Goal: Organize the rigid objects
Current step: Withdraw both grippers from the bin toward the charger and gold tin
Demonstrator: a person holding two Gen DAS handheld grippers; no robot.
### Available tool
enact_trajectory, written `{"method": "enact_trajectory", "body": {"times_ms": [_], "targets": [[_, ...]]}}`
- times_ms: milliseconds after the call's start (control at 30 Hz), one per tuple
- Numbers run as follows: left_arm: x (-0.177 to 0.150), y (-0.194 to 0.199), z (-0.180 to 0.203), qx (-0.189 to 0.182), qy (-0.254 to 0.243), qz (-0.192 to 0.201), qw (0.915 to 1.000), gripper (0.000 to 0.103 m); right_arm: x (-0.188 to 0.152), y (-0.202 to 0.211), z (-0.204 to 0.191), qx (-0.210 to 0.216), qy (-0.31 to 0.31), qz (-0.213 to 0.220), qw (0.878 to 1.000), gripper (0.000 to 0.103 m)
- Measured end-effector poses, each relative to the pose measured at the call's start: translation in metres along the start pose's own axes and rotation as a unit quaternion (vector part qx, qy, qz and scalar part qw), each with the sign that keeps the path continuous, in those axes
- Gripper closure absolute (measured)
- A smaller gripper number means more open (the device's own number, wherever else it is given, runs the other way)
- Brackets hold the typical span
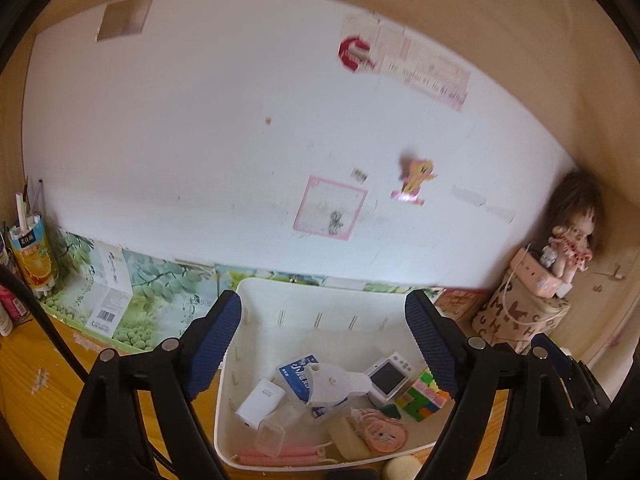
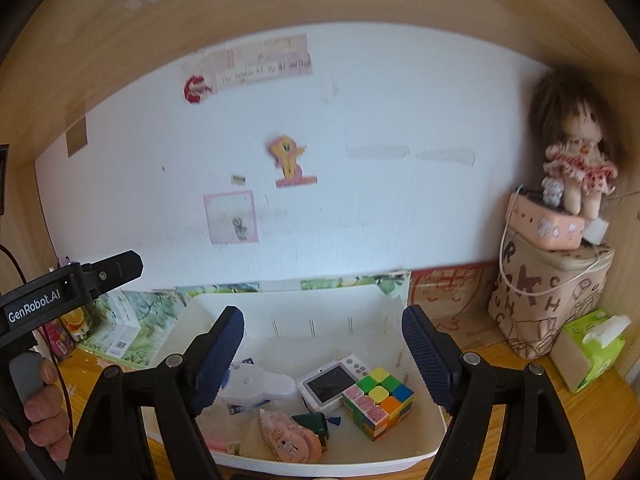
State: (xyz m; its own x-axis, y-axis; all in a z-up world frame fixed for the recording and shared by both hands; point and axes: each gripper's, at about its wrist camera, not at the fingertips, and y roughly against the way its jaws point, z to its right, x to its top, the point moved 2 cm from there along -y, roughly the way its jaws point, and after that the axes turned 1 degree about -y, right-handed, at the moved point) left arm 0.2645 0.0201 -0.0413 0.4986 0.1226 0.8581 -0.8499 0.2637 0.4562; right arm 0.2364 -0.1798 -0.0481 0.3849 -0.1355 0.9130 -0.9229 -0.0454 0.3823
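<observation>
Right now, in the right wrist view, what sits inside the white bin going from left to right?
White plastic gadget → small screen device → colour puzzle cube, all in the white bin.

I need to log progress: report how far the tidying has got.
Done: the Rubik's cube, small screen device and white charger lie in the white bin. In hand: nothing; left gripper and right gripper are open. Left: a round yellow object outside the bin.

My white basket holds a many-coloured puzzle cube and a pink tape dispenser; my worktop is orange-brown wood.
</observation>
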Motion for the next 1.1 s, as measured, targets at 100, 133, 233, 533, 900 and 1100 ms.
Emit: {"method": "enact_trajectory", "body": {"times_ms": [100,133,233,533,900,1100], "targets": [[0.004,0.015,0.001,-0.006,-0.004,0.012,0.9999,0.016,0.005,0.017,-0.002,-0.004,0.0,0.014,1.0,0.021],[0.005,0.021,0.002,-0.007,-0.004,0.016,0.9998,0.016,0.006,0.021,-0.003,-0.004,-0.001,0.017,1.0,0.021],[0.006,0.034,0.002,-0.01,-0.003,0.022,0.9997,0.013,0.009,0.036,-0.004,-0.007,-0.002,0.028,1.0,0.021],[-0.003,0.063,0.002,-0.013,-0.002,0.015,0.9998,0.01,0.007,0.072,-0.005,-0.009,-0.009,0.051,0.999,0.021],[-0.045,0.061,-0.003,0.016,-0.006,-0.066,0.9977,0.01,-0.024,0.076,0.001,-0.009,-0.025,0.015,1.0,0.021],[-0.073,0.053,-0.01,0.032,0.003,-0.122,0.992,0.01,-0.048,0.07,0.008,-0.011,-0.026,-0.021,0.999,0.021]]}}
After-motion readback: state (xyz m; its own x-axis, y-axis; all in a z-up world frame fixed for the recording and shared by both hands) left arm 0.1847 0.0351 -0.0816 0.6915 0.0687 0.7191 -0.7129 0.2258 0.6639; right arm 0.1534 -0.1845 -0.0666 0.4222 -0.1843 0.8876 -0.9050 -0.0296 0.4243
